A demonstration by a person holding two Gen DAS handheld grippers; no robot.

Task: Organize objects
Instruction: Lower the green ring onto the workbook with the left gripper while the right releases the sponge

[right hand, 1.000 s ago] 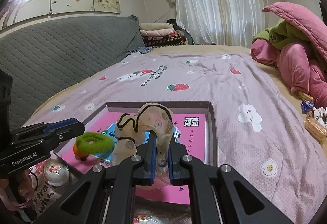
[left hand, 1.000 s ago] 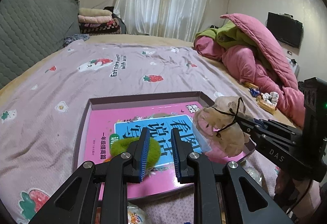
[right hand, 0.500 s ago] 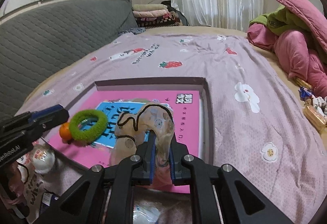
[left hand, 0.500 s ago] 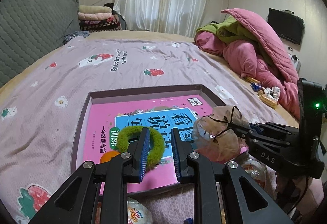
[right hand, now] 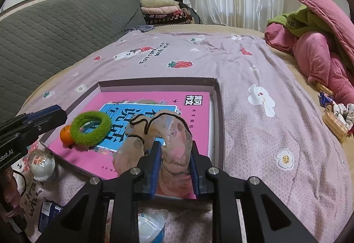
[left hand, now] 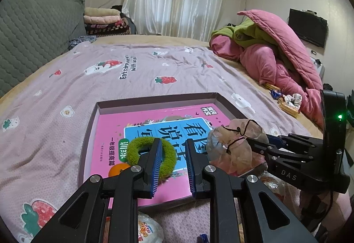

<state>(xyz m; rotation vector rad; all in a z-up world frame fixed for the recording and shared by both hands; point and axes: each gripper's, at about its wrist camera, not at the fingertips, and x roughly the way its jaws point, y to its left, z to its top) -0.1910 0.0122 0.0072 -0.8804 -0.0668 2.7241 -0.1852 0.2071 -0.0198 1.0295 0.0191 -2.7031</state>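
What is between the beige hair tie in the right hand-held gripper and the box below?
Only the pink book lying in the box; the beige hair tie hangs over it, and the jaws of the right hand-held gripper have just been opening around it.

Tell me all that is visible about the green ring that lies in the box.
The green ring is a fuzzy, plush-looking loop, perhaps a hair tie, bright green with an open middle. It lies nearly flat on the pink book inside the shallow box, near the book's blue title panel. A small orange ball sits right against its edge. In the left wrist view the ring shows behind the tips of the left gripper; whether it touches them I cannot tell.
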